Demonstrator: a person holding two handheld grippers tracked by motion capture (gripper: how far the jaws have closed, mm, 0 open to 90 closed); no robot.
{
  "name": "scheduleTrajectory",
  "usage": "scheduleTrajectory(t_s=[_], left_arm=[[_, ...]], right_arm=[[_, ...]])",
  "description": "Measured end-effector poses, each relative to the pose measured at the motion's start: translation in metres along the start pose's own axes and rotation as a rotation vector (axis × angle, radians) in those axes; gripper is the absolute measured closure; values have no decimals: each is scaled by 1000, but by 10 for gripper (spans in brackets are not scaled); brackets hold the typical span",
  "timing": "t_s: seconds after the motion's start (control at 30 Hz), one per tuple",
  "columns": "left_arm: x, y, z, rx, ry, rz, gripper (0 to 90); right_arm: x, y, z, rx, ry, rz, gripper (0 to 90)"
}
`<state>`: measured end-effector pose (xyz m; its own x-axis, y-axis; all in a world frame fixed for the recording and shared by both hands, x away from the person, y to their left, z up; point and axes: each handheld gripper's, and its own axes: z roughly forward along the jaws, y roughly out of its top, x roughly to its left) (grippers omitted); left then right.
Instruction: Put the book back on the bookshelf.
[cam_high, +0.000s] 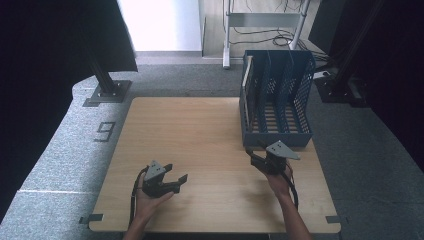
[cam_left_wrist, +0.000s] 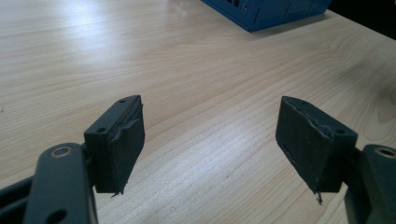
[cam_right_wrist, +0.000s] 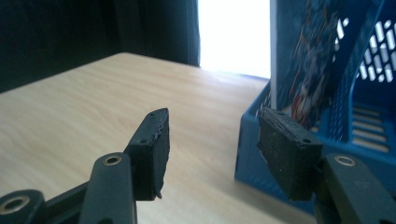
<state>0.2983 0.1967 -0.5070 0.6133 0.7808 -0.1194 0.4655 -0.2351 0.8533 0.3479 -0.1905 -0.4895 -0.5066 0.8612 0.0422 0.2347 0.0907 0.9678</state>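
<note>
**R jaws at the rack's near corner, L jaws idle**

High view: my left gripper (cam_high: 176, 178) sits low over the near-left part of the table (cam_high: 200, 130), jaws spread, nothing btwn them. My right gripper (cam_high: 253, 154) is up at the near-left corner of the blue rack (cam_high: 277, 100), which stands at the table's far-right side. Jaws point toward that corner; can't tell from here if they touch it. A pale board (cam_high: 246, 75) stands upright in the rack's leftmost slot.

Left gripper view: both pads (cam_left_wrist: 122, 140) wide apart, bare table btwn them, nothing held. Rack corner (cam_left_wrist: 266, 11) well off at top of view.

Right gripper view: my jaws stand partly open, abt halfway, empty. Left pad (cam_right_wrist: 152, 149) over bare table; right pad overlaps the rack's front wall (cam_right_wrist: 250, 158) in the pic, just beside its corner. Contact w/ the wall: can't tell. Rack corner lies close to the gap btwn my pads. Behind the wall, a sheet w/ a printed pattern (cam_right_wrist: 306, 60) stands upright in the nearest slot, its white edge facing me.
</note>
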Motion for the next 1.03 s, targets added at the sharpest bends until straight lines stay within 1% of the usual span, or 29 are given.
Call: scheduleTrajectory(t_s=[0.23, 0.33, 0.4, 0.5, 0.63, 0.93, 1.03], left_arm=[[1, -2, 2, 12, 1, -2, 239], [1, -3, 3, 17, 1, -2, 239], [1, -3, 3, 20, -2, 0, 239], [0, -3, 4, 24, -2, 2, 239], [0, -3, 4, 24, -2, 2, 240], [2, -3, 3, 24, 2, -4, 240], [2, -3, 3, 26, 0, -3, 239]], right_arm=[[3, -24, -2, 48, 17, 8, 427], [4, -30, 0, 87, 23, 3, 425], [5, -34, 1, 99, 30, 10, 426], [7, -40, 4, 131, 29, -13, 426], [8, -44, 7, 152, 34, -9, 426], [8, -49, 8, 171, 34, -5, 424], [8, -49, 7, 171, 32, 5, 423]])
